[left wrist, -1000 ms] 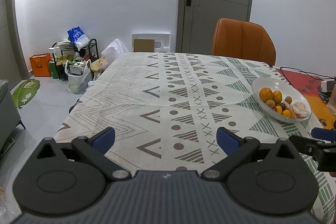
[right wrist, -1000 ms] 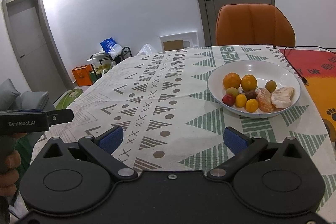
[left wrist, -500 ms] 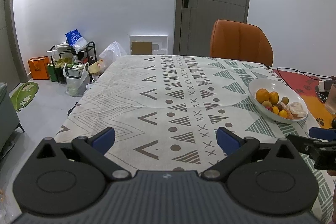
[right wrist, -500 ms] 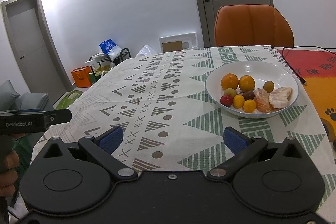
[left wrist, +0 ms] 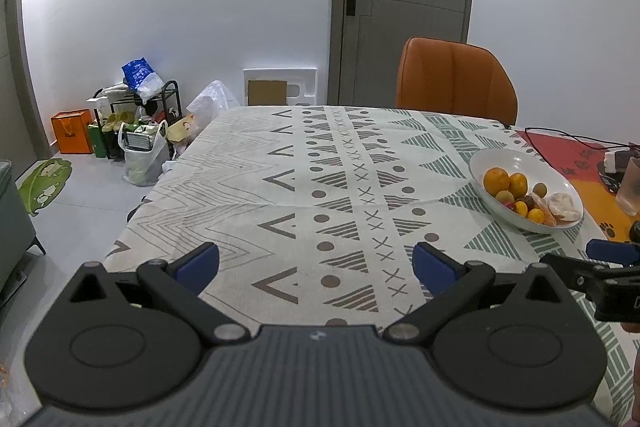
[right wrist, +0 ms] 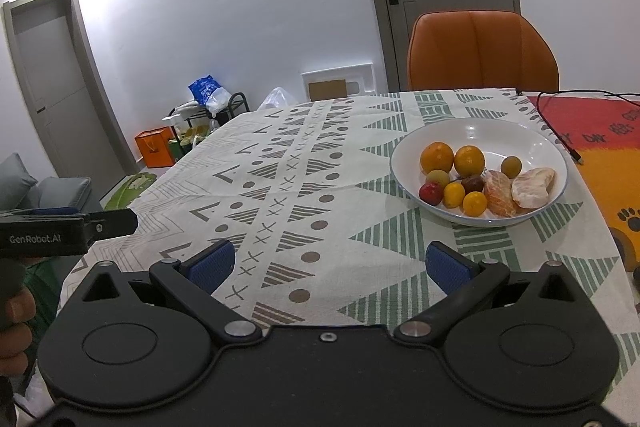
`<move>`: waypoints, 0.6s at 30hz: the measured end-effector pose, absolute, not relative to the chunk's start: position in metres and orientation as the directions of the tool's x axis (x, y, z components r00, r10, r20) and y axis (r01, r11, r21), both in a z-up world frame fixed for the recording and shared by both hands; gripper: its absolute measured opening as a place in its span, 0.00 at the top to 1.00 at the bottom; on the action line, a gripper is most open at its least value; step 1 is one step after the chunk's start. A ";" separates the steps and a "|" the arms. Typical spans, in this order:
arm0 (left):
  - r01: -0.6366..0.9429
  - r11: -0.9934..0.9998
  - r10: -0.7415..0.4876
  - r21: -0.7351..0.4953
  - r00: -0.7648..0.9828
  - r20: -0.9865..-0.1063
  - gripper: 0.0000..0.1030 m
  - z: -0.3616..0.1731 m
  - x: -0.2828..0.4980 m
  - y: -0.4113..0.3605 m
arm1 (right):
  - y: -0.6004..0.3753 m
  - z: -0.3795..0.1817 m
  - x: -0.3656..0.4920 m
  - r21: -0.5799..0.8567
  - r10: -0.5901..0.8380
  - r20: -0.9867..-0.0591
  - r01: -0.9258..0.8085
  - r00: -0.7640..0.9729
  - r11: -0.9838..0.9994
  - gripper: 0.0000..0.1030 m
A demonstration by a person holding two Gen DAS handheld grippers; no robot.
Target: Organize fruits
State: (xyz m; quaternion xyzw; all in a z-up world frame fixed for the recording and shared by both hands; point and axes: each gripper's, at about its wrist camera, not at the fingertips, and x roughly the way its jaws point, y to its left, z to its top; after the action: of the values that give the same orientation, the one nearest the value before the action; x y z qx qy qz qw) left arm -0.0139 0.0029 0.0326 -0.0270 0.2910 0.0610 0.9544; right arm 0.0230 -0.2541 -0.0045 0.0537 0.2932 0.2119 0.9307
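**Desk:** Hovering over the near edge of a patterned tablecloth, what are the two handheld tools doing?

**Photographer:** Nothing gripped. The right gripper has its blue pads spread wide with only cloth between them; the left gripper is equally wide and empty.

**Desk:** And the fruit?

**Photographer:** All in the white bowl, which sits short of the orange chair, toward the red mat's side of the table. Two oranges lie at the bowl's far side from the chair-facing rim's opposite, touching each other; small yellow fruits, a red fruit and peeled citrus segments crowd the bowl's near side.

**Desk:** How would they handle?

**Photographer:** My judgement: the oranges look firm and round, likely to roll, best pinched across their widest part. The peeled segments look soft and tearable, needing a light squeeze along their flat flanks. The small fruits are smooth and packed together, so pads may nudge neighbours.
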 end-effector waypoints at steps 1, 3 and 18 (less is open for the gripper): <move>-0.131 0.991 0.099 -0.017 0.824 -0.558 0.01 0.033 -0.014 0.003 | -0.254 -0.005 0.024 0.224 0.426 -0.523 -0.363 0.738 0.904 0.00; -0.130 0.991 0.098 -0.018 0.825 -0.557 0.01 0.033 -0.015 0.003 | -0.254 -0.005 0.023 0.225 0.425 -0.523 -0.362 0.739 0.905 0.00; -0.130 0.991 0.098 -0.019 0.826 -0.555 0.01 0.034 -0.016 0.003 | -0.254 -0.003 0.023 0.221 0.424 -0.518 -0.362 0.743 0.905 0.00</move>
State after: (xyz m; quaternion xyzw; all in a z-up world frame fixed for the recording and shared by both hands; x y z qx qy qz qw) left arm -0.0155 0.0030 0.0336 -0.0278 0.2889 0.0597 0.9551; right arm 0.0226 -0.2540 -0.0033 0.0528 0.2899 0.2109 0.9320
